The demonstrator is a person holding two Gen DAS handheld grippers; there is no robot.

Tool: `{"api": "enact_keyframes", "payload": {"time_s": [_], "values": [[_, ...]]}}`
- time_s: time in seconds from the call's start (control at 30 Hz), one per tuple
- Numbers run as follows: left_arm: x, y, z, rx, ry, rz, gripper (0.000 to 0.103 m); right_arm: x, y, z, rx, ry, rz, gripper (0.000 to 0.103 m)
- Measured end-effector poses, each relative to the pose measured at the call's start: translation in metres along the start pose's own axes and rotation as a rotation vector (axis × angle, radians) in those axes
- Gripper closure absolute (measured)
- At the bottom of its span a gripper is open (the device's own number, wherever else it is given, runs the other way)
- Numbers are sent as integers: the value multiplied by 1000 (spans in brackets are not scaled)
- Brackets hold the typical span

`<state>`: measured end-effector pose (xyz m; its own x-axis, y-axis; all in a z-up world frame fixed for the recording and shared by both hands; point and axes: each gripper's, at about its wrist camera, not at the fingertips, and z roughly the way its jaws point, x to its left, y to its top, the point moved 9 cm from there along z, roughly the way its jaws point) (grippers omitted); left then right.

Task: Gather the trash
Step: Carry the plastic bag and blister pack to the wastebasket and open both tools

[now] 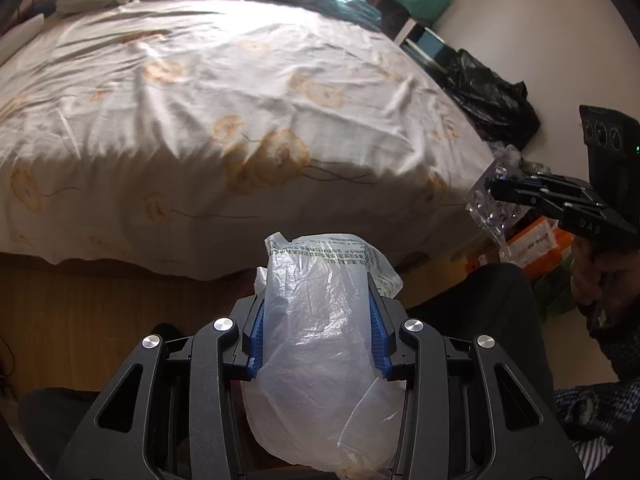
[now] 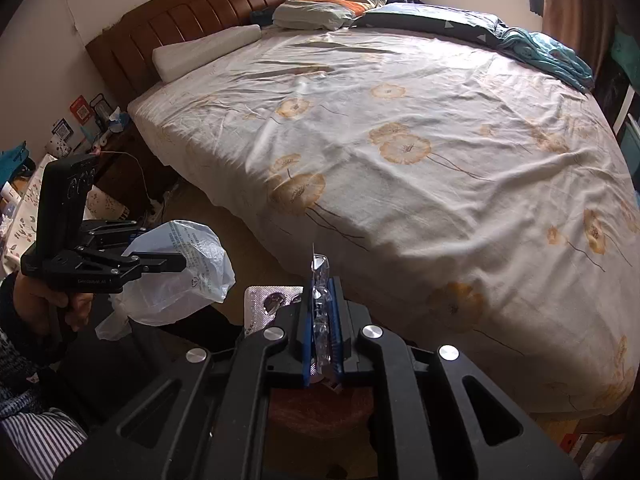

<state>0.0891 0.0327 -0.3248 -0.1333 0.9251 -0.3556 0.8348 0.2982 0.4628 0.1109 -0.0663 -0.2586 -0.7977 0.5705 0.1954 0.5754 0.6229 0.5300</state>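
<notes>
My left gripper is shut on a crumpled clear plastic bag with green print, held in the air in front of the bed. It also shows in the right wrist view at the lower left, with the bag hanging from it. My right gripper is shut on silver blister packs, held edge-on, one sheet sticking out to the left. In the left wrist view the right gripper is at the far right with the blister packs.
A large bed with a white flowered sheet fills both views. A black rubbish bag lies on the floor to the right of the bed. Orange boxes lie below it. A cluttered bedside table stands by the wooden headboard.
</notes>
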Motion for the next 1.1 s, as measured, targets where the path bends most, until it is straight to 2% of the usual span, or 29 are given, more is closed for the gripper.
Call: {"api": "enact_keyframes", "payload": {"time_s": [0.83, 1.1], "values": [[21, -71, 140, 376, 54, 46, 63, -23, -102, 135, 370, 14, -22, 95], [34, -92, 169, 461, 67, 49, 63, -23, -129, 168, 465, 18, -47, 95]]}}
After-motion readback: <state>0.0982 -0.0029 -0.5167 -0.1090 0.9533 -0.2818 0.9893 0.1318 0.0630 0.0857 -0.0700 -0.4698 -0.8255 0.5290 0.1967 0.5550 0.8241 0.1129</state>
